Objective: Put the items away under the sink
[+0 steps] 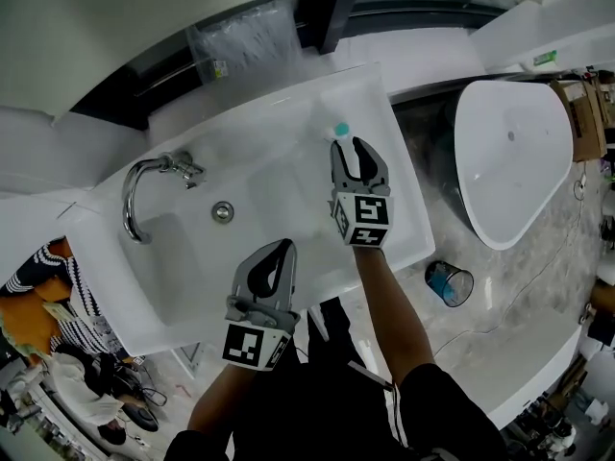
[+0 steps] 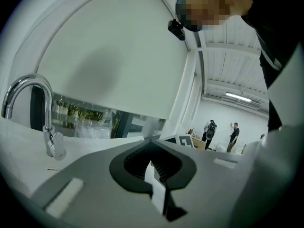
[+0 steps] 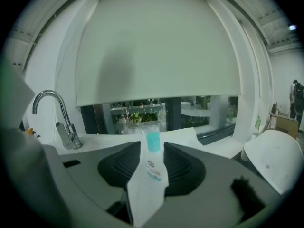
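Over the right side of the sink (image 1: 408,221), my right gripper (image 1: 350,146) stands wide open, teal-capped bottle (image 1: 340,131) at its tips, ungripped; left gripper (image 1: 282,249) closed, empty.

A chrome gooseneck faucet (image 1: 183,169) arched beside a round drain (image 1: 223,212). A white freestanding bathtub (image 1: 509,152) stood on the grey marbled floor (image 1: 519,315). A blue-lined cup (image 1: 449,283) sat near it, and a cardboard box (image 1: 586,113) was beyond. A pale roller blind (image 3: 156,46) hung partly lowered over the window (image 3: 142,110). Two people (image 2: 233,136) stood far off in the hall.
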The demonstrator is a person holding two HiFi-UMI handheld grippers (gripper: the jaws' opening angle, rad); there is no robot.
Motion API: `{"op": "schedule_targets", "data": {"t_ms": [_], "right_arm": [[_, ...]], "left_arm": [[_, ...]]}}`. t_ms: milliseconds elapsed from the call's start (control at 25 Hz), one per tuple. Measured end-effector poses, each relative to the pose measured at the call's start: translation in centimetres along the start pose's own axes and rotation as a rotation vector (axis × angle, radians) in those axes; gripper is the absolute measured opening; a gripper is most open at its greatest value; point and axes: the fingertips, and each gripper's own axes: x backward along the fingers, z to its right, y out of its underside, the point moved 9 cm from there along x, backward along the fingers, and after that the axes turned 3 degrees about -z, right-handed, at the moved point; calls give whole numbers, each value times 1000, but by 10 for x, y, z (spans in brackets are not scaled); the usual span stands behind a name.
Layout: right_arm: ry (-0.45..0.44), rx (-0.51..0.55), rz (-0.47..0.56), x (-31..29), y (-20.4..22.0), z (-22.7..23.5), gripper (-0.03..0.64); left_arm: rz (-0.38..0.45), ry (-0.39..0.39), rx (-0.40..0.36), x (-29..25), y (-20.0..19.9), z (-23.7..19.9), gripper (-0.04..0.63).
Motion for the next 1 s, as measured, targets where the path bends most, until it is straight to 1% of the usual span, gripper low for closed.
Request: {"op": "schedule_targets", "data": {"t_ms": [480,800,880,1000], "right_arm": [[-2,39,-1,-30,-4,3,160],[22,54,10,-34,-3,1,160],[35,63,14,-34,-3,1,128],[47,78,22,-33,-3,-1,117]], "left_arm": [[-8,-37,1,5,8,-5,8],[-11,-45,-3,14,11,-3,8],[-8,-47,-2,16,11,-2,8],[-4,-51,0,22,12,-2,8]]}}
